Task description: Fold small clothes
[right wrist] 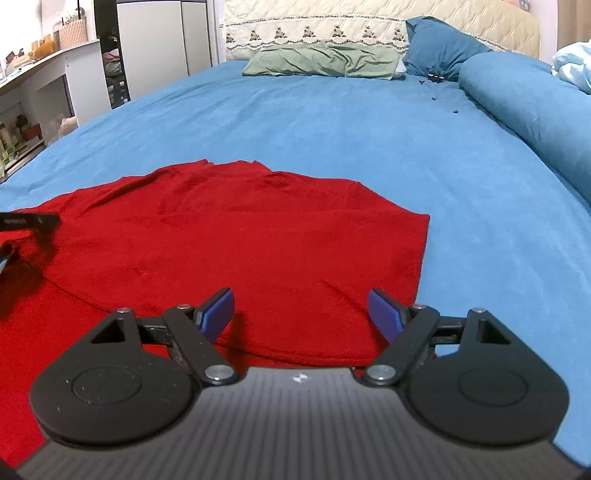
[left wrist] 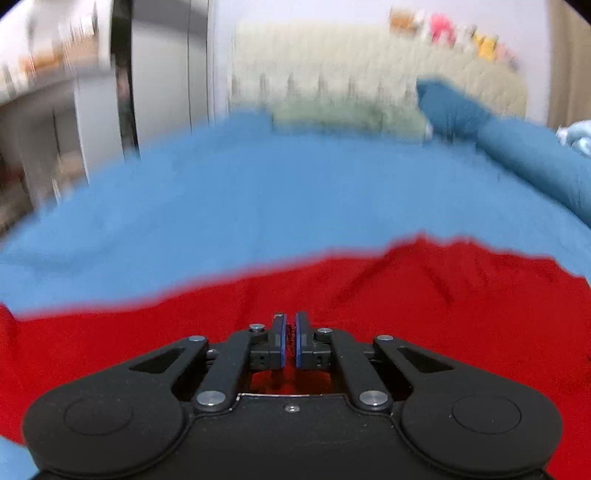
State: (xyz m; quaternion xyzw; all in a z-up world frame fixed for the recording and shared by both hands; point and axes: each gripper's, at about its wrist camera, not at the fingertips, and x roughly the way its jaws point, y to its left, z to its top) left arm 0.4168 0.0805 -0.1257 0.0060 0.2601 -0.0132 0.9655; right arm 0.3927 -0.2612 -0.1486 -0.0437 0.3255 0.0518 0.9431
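— Red garment (right wrist: 236, 251)?
— Spread flat on the blue bedsheet (right wrist: 332, 122), filling the lower left of the right wrist view. Far edge wavy toward 12 o'clock, right edge straight, running down toward 5 o'clock. A curved seam near the close end, a few shallow creases higher up.

— And from the left wrist?
— Same red cloth (left wrist: 406, 295) across the lower half, blurred, with the far edge rising toward 1 o'clock.

— Left gripper (left wrist: 290, 341)?
— Pressed together, blue pads nearly touching. A thin sliver of red showing in the slit; cannot tell whether pinched cloth or just the fabric lying beneath. Also glimpsed at 9 o'clock in the right wrist view (right wrist: 26, 229), a dark shape over the garment's left side.

— Right gripper (right wrist: 301, 314)?
— Spread wide, blue fingertips (right wrist: 218, 312) well apart, poised over the near right corner of the garment. Nothing clamped between them. Right fingertip near the cloth's right edge.

— Farther out?
— Green pillow (right wrist: 321, 59) at 12 o'clock against the quilted cream headboard (right wrist: 314, 22). Dark blue pillow (right wrist: 439, 48) just beside it at 1 o'clock. Long blue rolled duvet (right wrist: 524, 110) along the bed toward 2 o'clock, pale bundled fabric (right wrist: 572, 66) beyond. A few small dark specks (right wrist: 436, 77) on the sheet near the blue pillow. White cabinets (right wrist: 155, 40) and open shelving (right wrist: 33, 107) from 9 to 11 o'clock.
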